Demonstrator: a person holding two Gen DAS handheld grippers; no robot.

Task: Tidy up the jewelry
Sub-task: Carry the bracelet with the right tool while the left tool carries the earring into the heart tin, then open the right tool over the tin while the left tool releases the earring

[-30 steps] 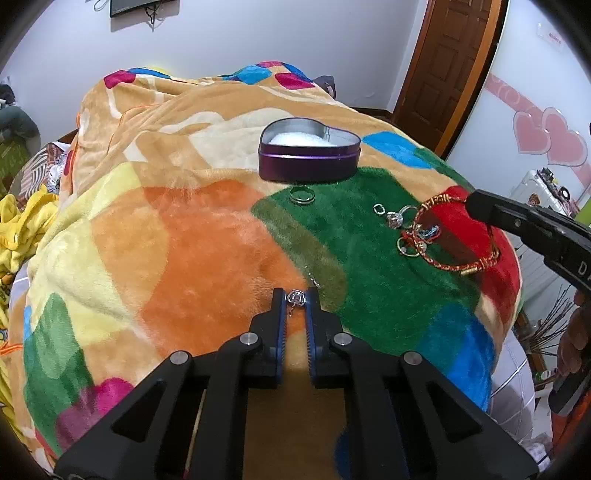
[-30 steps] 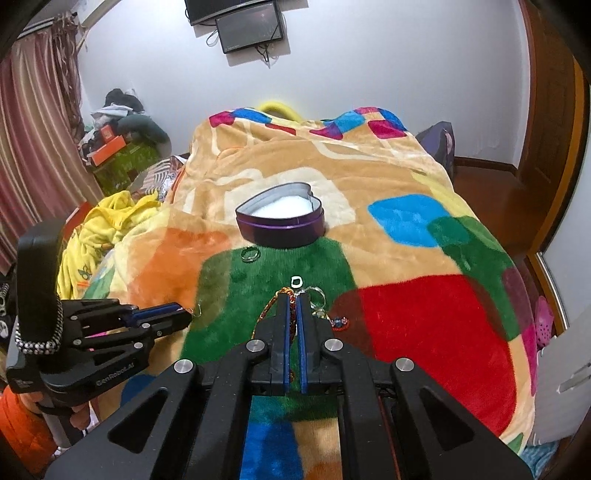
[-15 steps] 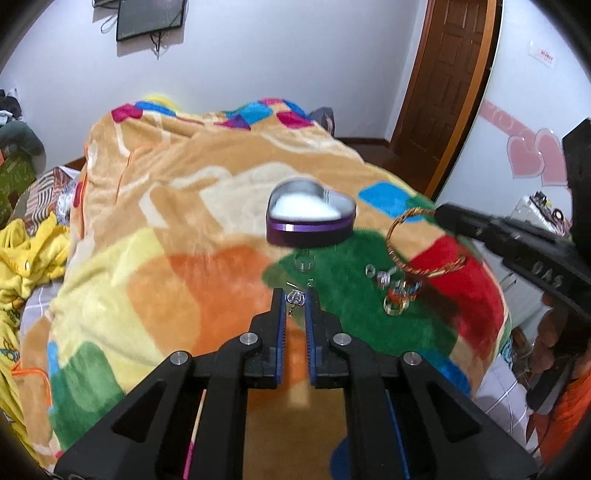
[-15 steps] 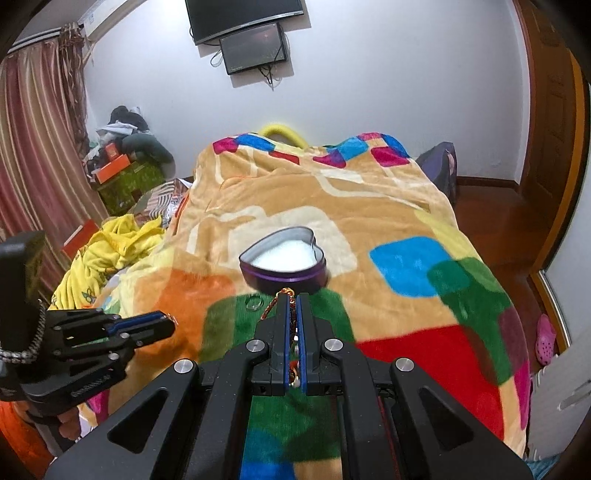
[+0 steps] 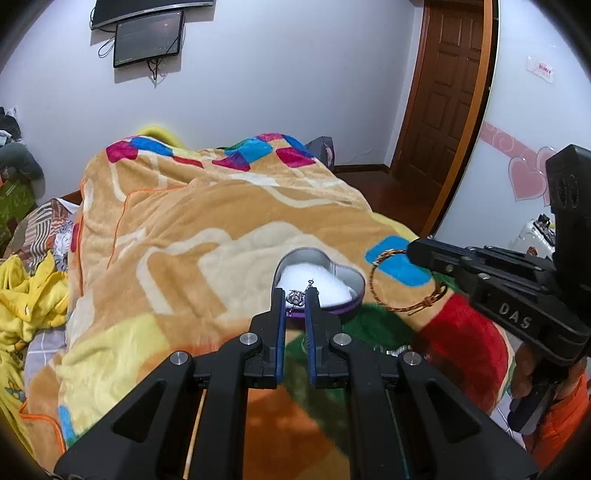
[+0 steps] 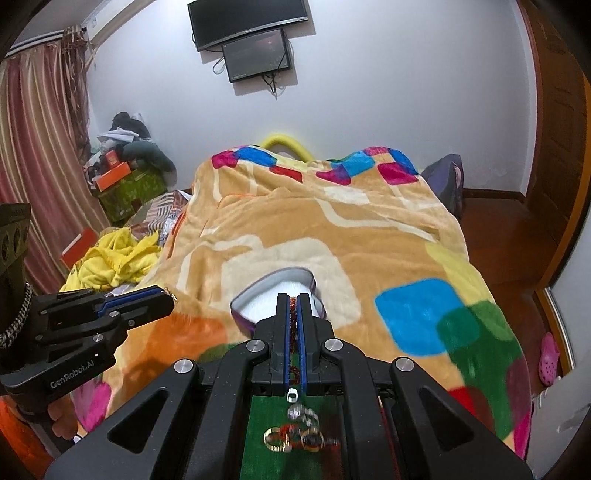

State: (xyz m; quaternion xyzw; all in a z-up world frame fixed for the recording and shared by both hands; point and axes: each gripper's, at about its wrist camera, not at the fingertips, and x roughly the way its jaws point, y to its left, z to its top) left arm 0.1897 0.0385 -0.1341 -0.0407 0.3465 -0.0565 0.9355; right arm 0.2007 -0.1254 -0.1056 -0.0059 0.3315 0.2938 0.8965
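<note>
one heart-shaped purple tin with white lining (image 5: 320,275); one red-and-gold braided bangle (image 5: 402,302); one small silver trinket (image 5: 296,297); two black two-finger grippers; two wall-mounted dark screens (image 6: 255,35); several loose rings (image 6: 295,435), count unclear

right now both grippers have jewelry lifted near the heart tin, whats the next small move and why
Probably carry the left gripper a little further forward over the heart tin and open it. Its jaws are shut on a small silver piece, which already hangs about over the tin's white lining. The right gripper holds the gold bangle beside the tin and could follow.
</note>
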